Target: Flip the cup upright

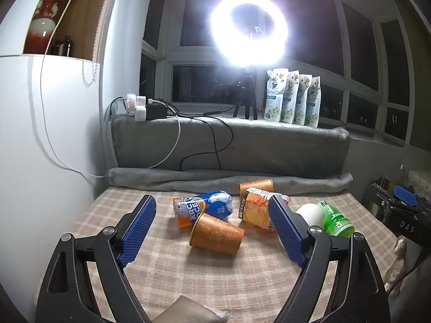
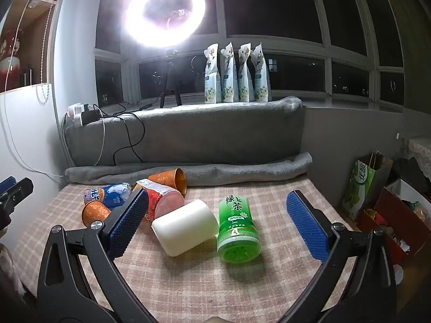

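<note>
Several cups lie on their sides on the checked tablecloth [image 1: 215,277]. In the left wrist view an orange patterned cup [image 1: 216,233] lies nearest, between the open fingers of my left gripper [image 1: 212,206], with a blue-and-orange cup [image 1: 204,207], a second orange cup [image 1: 257,185], a fruit-print cup [image 1: 256,210], a white cup [image 1: 312,212] and a green tea cup [image 1: 336,218] beyond. In the right wrist view my right gripper [image 2: 218,197] is open and empty. The white cup [image 2: 186,227] and the green cup [image 2: 238,228] lie between its fingers.
A rolled grey blanket [image 1: 229,181] and a grey cushioned ledge [image 2: 188,134] bound the table's far side. A ring light [image 1: 249,28], a power strip with cables [image 1: 145,107] and several pouches [image 2: 237,75] stand on the sill. Bags and boxes [image 2: 377,196] sit off the right edge.
</note>
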Demonstrator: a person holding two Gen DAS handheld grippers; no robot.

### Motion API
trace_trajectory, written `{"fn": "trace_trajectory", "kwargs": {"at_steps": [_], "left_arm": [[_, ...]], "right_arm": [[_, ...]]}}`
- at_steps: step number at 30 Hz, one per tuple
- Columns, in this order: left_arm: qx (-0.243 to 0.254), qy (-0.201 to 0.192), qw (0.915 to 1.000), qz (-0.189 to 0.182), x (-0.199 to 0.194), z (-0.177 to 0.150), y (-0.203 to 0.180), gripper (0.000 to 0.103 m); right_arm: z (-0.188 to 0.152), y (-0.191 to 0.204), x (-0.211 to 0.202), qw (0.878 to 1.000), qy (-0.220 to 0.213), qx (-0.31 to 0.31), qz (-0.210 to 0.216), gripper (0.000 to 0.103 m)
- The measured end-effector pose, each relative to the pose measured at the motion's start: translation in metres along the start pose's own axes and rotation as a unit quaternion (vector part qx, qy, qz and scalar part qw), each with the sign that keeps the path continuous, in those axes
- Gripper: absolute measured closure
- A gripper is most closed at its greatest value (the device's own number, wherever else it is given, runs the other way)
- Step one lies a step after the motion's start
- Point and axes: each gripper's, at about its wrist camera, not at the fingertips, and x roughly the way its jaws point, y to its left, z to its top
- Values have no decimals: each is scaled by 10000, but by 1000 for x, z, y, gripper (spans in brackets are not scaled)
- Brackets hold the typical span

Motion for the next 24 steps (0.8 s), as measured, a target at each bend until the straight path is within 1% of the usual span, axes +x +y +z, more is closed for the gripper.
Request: {"fn": "trace_trajectory", "kwargs": {"at_steps": [6, 7, 8, 15, 16, 23, 24], "left_arm": [[-37, 46, 10000, -30, 2, 1, -1, 18], [-50, 44, 10000, -36, 2, 9, 4, 18], [-53, 46, 10000, -48, 2, 11, 4, 18], [-68, -12, 10000, -50, -3, 12, 5, 18], [-168, -41, 9998, -26, -9, 8, 9, 18], [-186, -42, 9998, -13, -10, 8, 9, 18], [-185, -42, 9998, -12, -10, 9, 8, 18]], "right_arm": [[-1, -1, -2, 10000, 0, 28, 14, 0], [-1, -1, -2, 10000, -1, 30, 17, 0], [-1, -1, -2, 10000, -6, 33, 17, 0], [-2, 0, -5, 10000, -16, 36, 18, 0], [-2, -1, -4, 10000, -17, 37, 23, 0], [1, -6, 0, 10000, -10, 33, 26, 0], [-1, 0, -5, 10000, -6, 36, 29, 0]]}}
